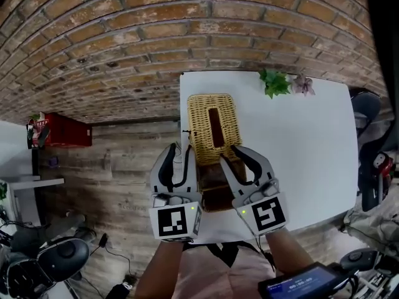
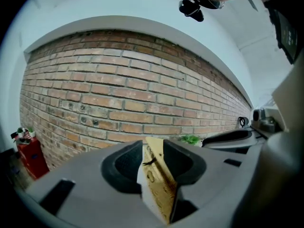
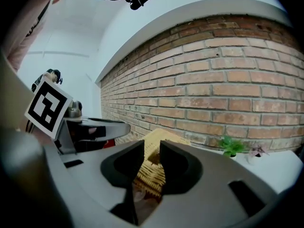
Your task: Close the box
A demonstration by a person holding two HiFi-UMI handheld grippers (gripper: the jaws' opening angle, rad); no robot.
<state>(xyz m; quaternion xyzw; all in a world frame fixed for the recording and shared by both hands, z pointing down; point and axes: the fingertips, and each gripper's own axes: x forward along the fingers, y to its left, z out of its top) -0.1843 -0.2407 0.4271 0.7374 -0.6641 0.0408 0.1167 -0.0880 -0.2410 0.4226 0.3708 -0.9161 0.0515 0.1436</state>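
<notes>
A wicker lid (image 1: 202, 117) with a dark strap down its middle stands open behind the brown box body (image 1: 215, 189), near the left edge of the white table (image 1: 299, 154). My left gripper (image 1: 181, 148) is at the lid's left edge and my right gripper (image 1: 228, 153) at its right edge. In the left gripper view the jaws (image 2: 153, 148) are shut on the lid's edge (image 2: 159, 184), which fills the gap. In the right gripper view the jaws (image 3: 152, 151) pinch the wicker lid (image 3: 152, 175) in the same way. The box's inside is mostly hidden.
A small green plant (image 1: 274, 81) and a dried flower (image 1: 303, 85) stand at the table's far edge. The brick wall lies beyond. A red cabinet (image 1: 59, 131) and a dark stool (image 1: 62, 257) are on the wooden floor to the left.
</notes>
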